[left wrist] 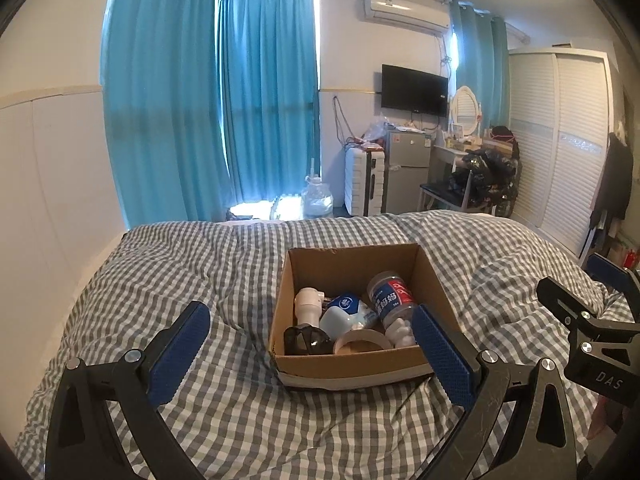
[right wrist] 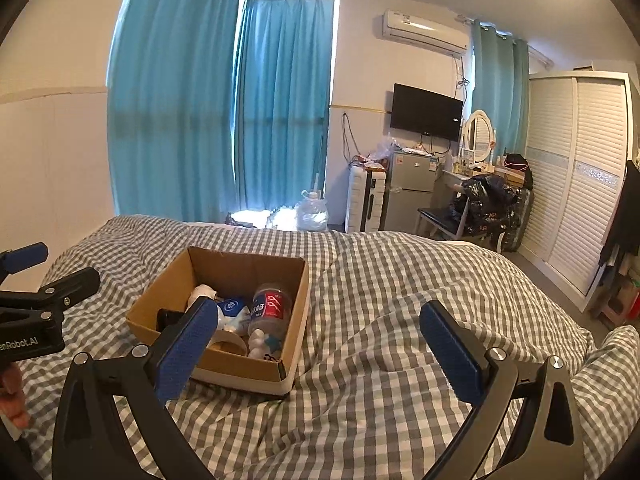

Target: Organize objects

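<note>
An open cardboard box (left wrist: 352,366) (right wrist: 248,268) sits on the checked bedspread. Inside lie a clear jar with a red and blue label (left wrist: 390,300) (right wrist: 270,312), a white bottle (left wrist: 308,304), a blue and white pack (left wrist: 348,312) (right wrist: 234,308), a tape roll (left wrist: 362,342) (right wrist: 228,344) and black sunglasses (left wrist: 308,340). My left gripper (left wrist: 312,354) hangs open just in front of the box, holding nothing. My right gripper (right wrist: 318,350) is open and empty, with the box to its left; its left pad overlaps the box's near side in this view.
The grey and white checked bedspread (left wrist: 200,272) (right wrist: 400,300) fills the foreground. Beyond the bed are blue curtains (left wrist: 264,100), a water jug (left wrist: 317,200), a white suitcase (left wrist: 364,180), a small fridge (left wrist: 408,168), a chair piled with dark bags (left wrist: 480,180) and a white wardrobe (left wrist: 560,140).
</note>
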A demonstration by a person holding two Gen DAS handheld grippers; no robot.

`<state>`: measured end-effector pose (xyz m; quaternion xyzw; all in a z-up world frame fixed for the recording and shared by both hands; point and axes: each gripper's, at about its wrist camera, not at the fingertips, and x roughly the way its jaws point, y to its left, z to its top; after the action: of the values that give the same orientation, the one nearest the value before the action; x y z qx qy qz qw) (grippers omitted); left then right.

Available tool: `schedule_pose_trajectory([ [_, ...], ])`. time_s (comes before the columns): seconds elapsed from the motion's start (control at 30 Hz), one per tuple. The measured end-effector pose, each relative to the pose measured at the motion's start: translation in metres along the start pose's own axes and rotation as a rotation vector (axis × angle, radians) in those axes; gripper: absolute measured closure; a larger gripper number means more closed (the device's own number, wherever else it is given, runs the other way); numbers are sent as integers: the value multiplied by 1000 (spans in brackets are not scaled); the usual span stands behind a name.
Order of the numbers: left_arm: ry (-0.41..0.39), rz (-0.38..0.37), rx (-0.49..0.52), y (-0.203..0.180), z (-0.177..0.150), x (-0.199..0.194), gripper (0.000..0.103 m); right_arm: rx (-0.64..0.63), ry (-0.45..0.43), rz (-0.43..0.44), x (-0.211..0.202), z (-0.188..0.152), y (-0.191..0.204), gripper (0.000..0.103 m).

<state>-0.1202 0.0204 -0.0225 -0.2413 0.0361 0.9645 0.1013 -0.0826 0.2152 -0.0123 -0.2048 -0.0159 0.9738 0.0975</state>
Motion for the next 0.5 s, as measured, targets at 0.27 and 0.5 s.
schedule_pose_trajectory([
  [0.27,-6,2,-5,1,-1,-3,0,10,5,4,-1,0,-2,2],
  [0.5,4,1,-4,1,0,-3,0,9,10,8,1,0,0,2],
])
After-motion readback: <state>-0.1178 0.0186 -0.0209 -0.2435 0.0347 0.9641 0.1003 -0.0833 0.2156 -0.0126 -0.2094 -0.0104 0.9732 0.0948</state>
